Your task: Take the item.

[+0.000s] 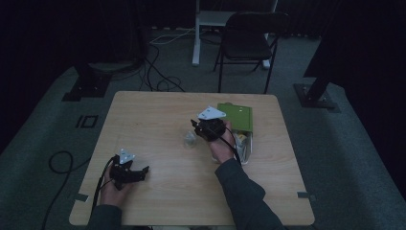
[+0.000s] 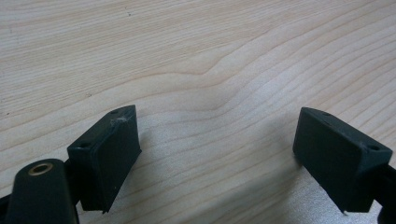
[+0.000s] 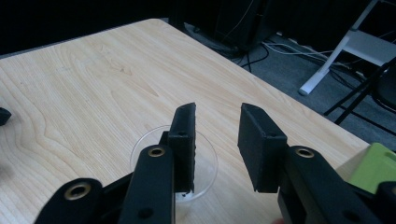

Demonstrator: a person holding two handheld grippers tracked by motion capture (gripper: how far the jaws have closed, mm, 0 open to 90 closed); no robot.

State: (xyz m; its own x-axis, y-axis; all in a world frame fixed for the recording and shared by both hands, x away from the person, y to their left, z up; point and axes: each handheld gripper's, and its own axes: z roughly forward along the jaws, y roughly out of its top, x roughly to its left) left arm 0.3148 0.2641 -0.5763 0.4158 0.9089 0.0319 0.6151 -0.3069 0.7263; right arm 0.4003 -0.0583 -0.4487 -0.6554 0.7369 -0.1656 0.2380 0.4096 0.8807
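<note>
Pale wooden worktop (image 1: 158,120) carried a clear cup (image 1: 189,138) near its middle; the right tongs (image 3: 217,140) hovered spread above it, the left tongs (image 2: 217,154) lay spread near the front edge.

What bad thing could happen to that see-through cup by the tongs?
The clear cup is light, and the right tongs hang open over its rim with one jaw seemingly inside. A clumsy squeeze could tip it or skid it across the table. It is also hard to see in this dim light, so the jaws might miss it.
</note>
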